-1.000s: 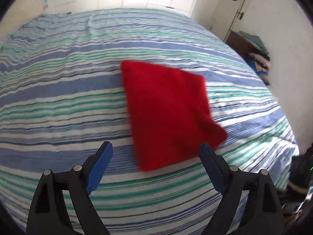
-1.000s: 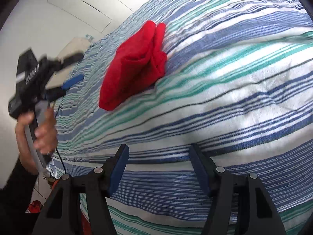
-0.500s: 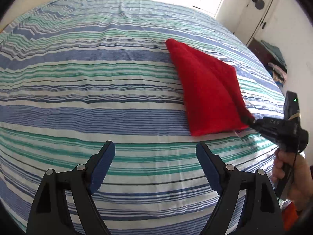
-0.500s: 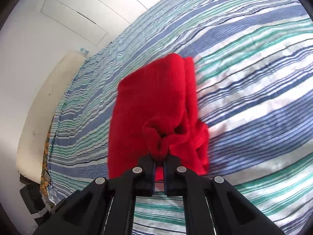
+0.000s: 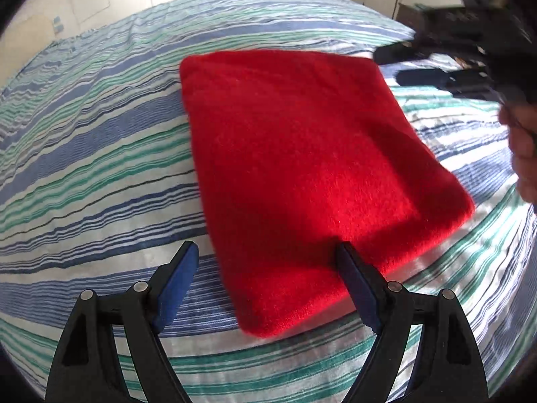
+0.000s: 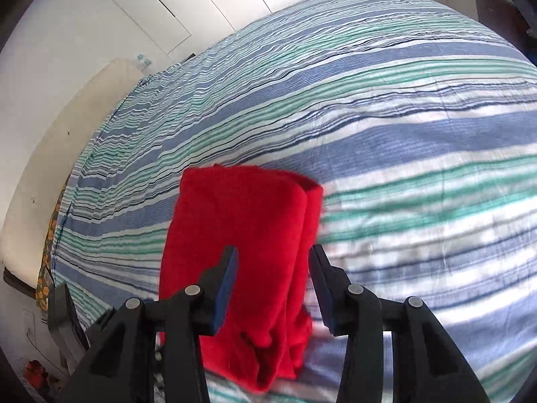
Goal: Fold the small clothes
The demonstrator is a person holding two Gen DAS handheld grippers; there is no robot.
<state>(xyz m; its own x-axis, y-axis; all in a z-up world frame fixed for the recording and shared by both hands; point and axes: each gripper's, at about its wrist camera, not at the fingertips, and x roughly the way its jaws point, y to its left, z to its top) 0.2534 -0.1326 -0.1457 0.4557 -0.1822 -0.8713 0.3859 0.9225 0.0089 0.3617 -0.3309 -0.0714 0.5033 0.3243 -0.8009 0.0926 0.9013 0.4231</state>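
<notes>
Red folded cloth [image 5: 302, 168] lies between both open claws.

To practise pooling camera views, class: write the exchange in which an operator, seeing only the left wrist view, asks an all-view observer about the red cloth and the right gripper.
Operator: The right gripper is blurred here. Is it pinching the red cloth?
Observer: No. It is open, a finger either side of the cloth.
Operator: The cloth looks flat. Is it neat?
Observer: Not wholly; the end nearest that gripper is bunched.
</notes>
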